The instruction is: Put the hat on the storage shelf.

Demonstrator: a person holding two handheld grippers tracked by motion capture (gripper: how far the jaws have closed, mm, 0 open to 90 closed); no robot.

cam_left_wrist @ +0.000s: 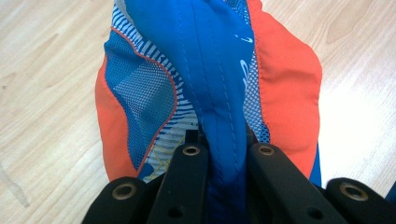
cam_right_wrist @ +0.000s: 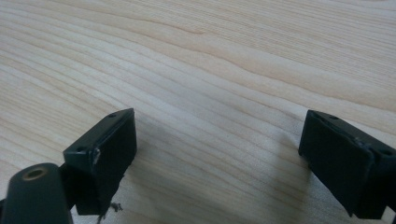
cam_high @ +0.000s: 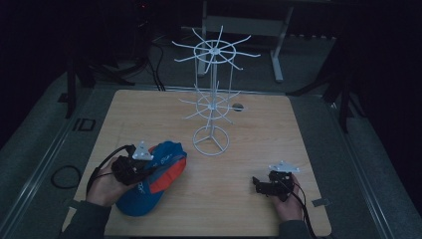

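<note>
On surface, near side: blue-orange cap [cam_high: 154, 179], fabric clamped in left claw [cam_left_wrist: 226, 154]; right claw [cam_right_wrist: 217, 154] apart, empty. Lift steadily toward white rack [cam_high: 211, 94].

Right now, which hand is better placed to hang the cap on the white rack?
Left. The left hand-held gripper is already clamped on the blue and orange cap, near the white rack. The right hand-held gripper is open over bare table.
</note>
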